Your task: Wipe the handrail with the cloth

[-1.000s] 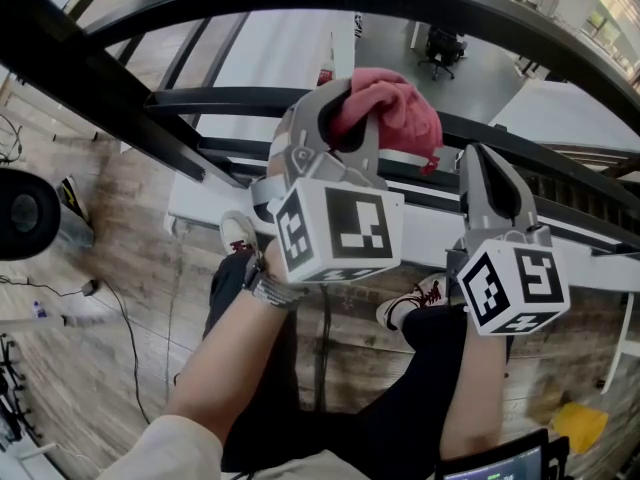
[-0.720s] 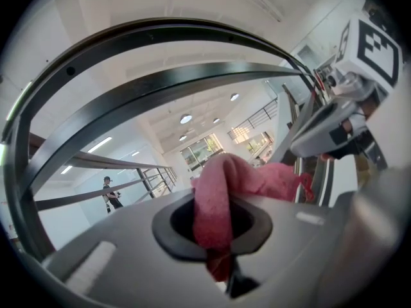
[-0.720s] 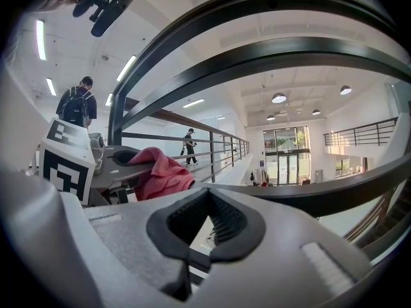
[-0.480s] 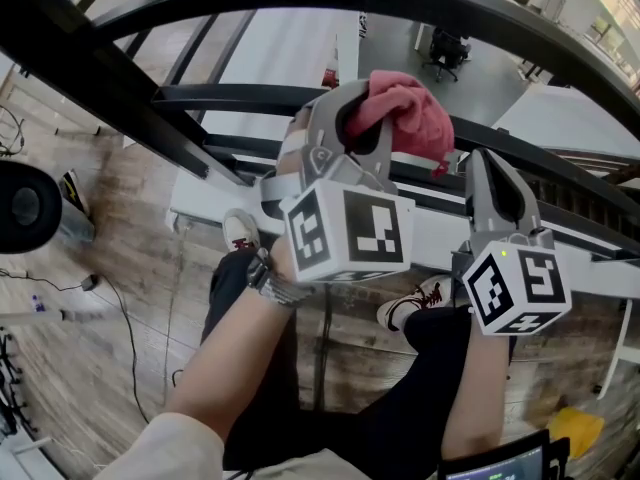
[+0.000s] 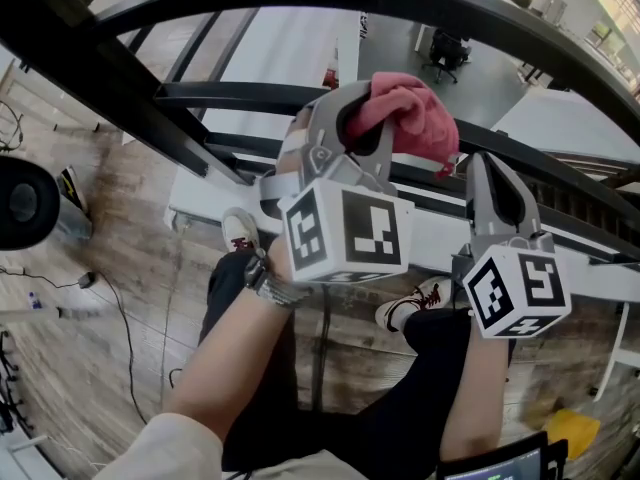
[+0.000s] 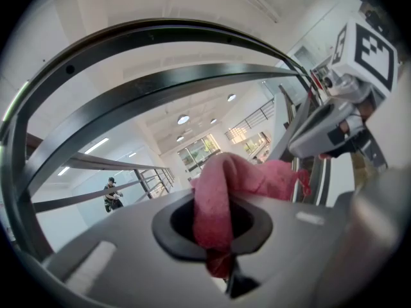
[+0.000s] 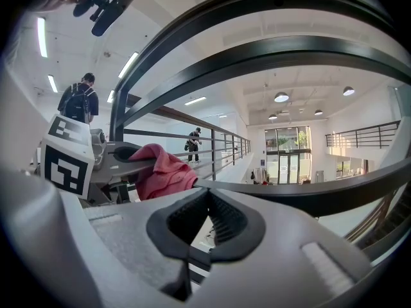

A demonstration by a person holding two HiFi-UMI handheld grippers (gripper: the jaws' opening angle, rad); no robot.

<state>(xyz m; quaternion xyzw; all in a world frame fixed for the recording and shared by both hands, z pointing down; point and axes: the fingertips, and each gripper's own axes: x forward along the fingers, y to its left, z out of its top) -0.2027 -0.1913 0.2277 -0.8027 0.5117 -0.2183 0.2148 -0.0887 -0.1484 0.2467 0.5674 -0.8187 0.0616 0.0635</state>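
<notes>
cloth point(image 5: 412, 110) in left gripper point(image 5: 362, 103), right gripper point(image 5: 490, 168) closed

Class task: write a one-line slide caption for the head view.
Left gripper holds a pink cloth at a black rail; the shut, empty right gripper sits alongside.

Cloth point(image 5: 412, 114) in left gripper point(image 5: 352, 100) at the handrail point(image 5: 230, 96), right gripper point(image 5: 487, 173) just to its right.
</notes>
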